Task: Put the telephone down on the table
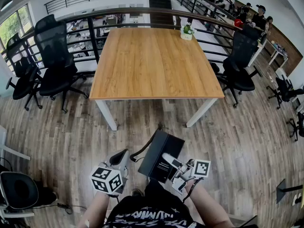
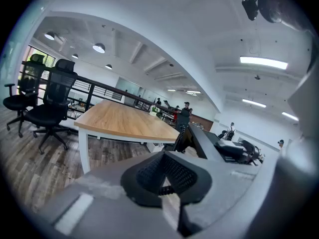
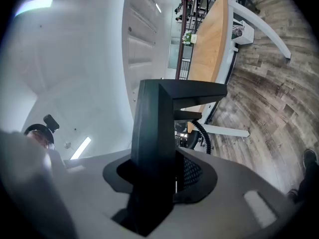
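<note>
1. The telephone (image 1: 160,158) is held in mid-air, well short of the worktop (image 1: 156,61). It is pinched edge-on by the right claw (image 3: 159,183).
2. The left claw (image 2: 167,185) is pressed together, seemingly on a loop of the coiled cord (image 1: 142,151).
3. A slip is judged possible. The black body is gripped at one end only, so it could be swung in the pads or dropped onto the plank floor (image 1: 71,137).
4. If the claws are drawn apart, the cord could be pulled taut and the telephone tugged askew.
5. The worktop is bare light wood; only a small potted plant (image 1: 187,32) is seen at its far edge.
6. Black office chairs (image 1: 54,56) are placed at both sides, and a railing (image 1: 133,11) is seen behind.
</note>
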